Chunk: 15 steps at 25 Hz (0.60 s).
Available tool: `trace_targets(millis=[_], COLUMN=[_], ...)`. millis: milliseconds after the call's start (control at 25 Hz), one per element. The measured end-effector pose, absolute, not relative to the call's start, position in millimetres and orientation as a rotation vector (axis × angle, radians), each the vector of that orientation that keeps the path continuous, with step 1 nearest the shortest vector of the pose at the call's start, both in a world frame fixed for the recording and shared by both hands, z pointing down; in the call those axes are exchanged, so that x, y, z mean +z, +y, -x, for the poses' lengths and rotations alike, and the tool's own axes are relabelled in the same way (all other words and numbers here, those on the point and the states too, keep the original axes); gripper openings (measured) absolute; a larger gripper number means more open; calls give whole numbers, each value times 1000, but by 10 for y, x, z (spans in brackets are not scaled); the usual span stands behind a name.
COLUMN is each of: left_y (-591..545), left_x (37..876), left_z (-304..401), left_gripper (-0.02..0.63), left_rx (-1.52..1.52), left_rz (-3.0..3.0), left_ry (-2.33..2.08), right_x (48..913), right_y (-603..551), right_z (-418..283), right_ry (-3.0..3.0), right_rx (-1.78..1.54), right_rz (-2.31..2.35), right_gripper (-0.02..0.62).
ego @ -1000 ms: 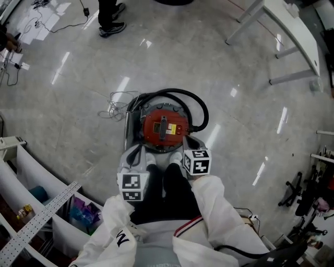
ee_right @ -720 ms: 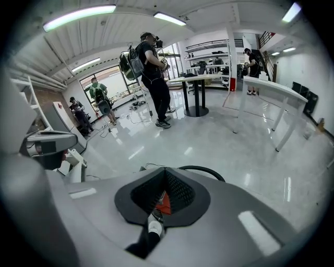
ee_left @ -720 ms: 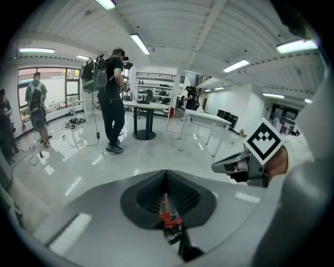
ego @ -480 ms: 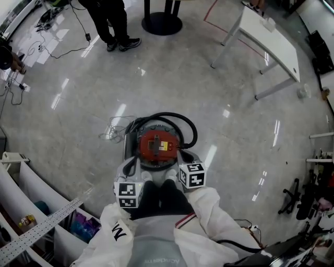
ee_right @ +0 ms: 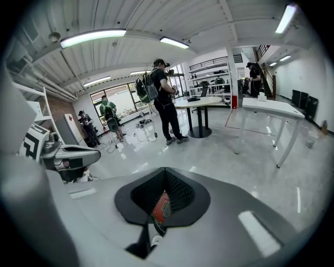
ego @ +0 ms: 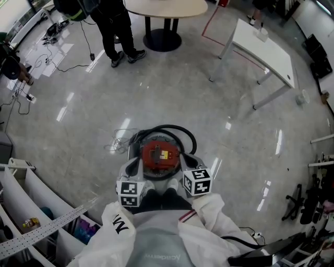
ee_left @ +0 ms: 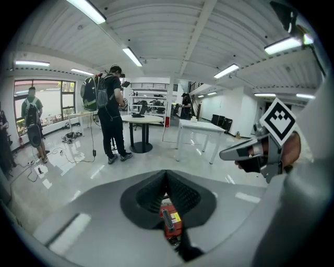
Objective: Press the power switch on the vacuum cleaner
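Left gripper (ee_left: 167, 180): jaws closed, ribbed black pads (ee_left: 148, 194) met at the tip, nothing held. Right gripper (ee_right: 164, 178): jaws likewise closed at the tip, nothing gripped.

In each gripper view a small patch of the red lid of the vacuum cleaner (ego: 160, 155) is seen through the gap under the meeting pads, low and central. No contact with the machine is seen.

In the head view, the two grippers are held side by side at the near edge of the vacuum cleaner, left marker cube (ego: 129, 193) and right marker cube (ego: 197, 181) flanking its near side. The machine stands on the floor (ego: 224, 104) just ahead of the grippers, between their lines.

A dark bar and a yellow label are noted on the red lid; the power switch cannot be singled out.

A black hose (ego: 172, 128) is looped round the far side of the machine. A tangle of thin cable (ego: 116, 145) lies on the floor at its left.

Further out: a standing person (ego: 112, 23), a round table (ego: 167, 8), a white table (ego: 263, 47), and shelving (ego: 31, 208) at the near left.
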<state>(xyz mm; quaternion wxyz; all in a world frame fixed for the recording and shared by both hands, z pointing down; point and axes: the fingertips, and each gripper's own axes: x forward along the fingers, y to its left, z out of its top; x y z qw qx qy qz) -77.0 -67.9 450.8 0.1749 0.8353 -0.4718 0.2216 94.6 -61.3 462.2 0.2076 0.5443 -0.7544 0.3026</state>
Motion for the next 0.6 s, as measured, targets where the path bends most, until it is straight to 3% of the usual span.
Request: trace_targets(millis=[600], left_y=[-944], left_x=[4081], left_z=[534], left_gripper=[0], left_rx=[609], left_rz=[-2475], left_ry=[-1380], right_x=[3997], right_y=[-708], right_z=[-1033], right_ry=[-2219], right_rx=[761], right_rz=[-1547], right_gripper=[0])
